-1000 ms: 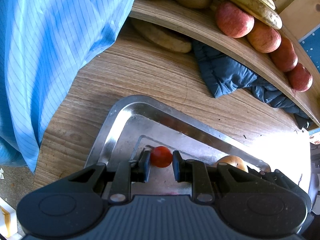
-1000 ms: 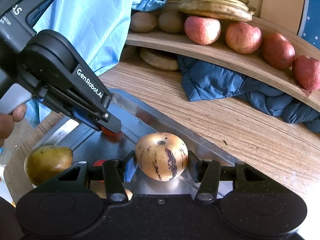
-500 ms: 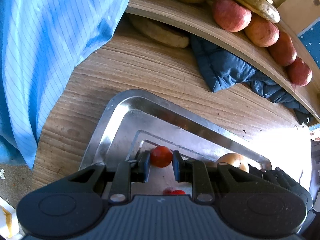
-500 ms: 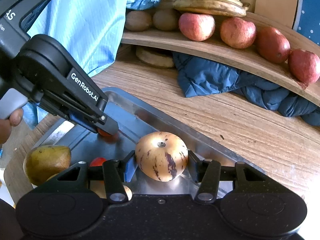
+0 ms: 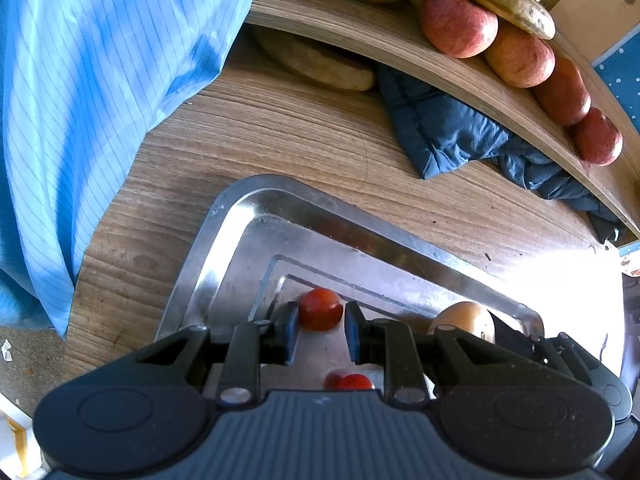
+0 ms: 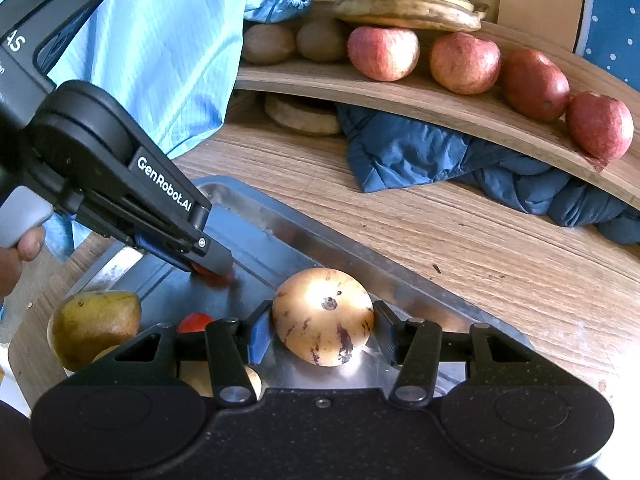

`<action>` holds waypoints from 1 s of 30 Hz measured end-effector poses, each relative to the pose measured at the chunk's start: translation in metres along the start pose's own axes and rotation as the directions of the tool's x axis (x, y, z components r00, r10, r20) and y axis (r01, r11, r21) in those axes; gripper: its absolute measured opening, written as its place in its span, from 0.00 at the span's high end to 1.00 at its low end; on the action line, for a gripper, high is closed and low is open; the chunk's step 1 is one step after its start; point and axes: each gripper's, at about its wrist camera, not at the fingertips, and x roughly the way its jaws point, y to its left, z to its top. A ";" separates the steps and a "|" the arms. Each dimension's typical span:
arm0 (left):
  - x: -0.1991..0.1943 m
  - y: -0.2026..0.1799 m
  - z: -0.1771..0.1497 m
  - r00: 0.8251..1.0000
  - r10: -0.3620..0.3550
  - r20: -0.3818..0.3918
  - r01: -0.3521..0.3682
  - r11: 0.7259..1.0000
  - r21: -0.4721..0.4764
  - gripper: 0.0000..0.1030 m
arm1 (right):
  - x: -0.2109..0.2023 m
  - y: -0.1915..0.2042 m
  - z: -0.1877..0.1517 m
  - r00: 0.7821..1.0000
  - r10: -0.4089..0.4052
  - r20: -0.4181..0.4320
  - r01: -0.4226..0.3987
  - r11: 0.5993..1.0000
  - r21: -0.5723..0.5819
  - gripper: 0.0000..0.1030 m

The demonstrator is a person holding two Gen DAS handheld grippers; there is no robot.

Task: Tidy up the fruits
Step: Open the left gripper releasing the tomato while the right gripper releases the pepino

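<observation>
hard daylight comes in from the right in both views. in the left wrist view the right end of the wooden table burns out to pure white, and the rim of the metal tray glints. in the right wrist view the round yellow fruit carries a bright hot spot on top, and the tray floor lies darker in shade. both pictures are sharp, with strong fisheye bending that curves the shelf and darkens the corners.
</observation>
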 end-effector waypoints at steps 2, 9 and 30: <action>0.000 0.000 0.000 1.000 0.000 0.001 0.000 1.000 0.000 0.75 | -0.001 -0.001 0.000 1.000 -0.006 0.003 0.006 1.000 0.004 0.47; -0.005 -0.002 -0.004 1.000 0.002 0.007 -0.002 1.000 0.016 0.62 | -0.006 0.001 -0.002 1.000 -0.026 0.010 0.026 0.999 0.020 0.47; -0.035 0.006 -0.016 0.998 0.024 0.050 -0.027 0.998 0.064 0.22 | -0.033 0.013 -0.005 0.991 -0.107 0.081 0.102 0.992 0.069 0.21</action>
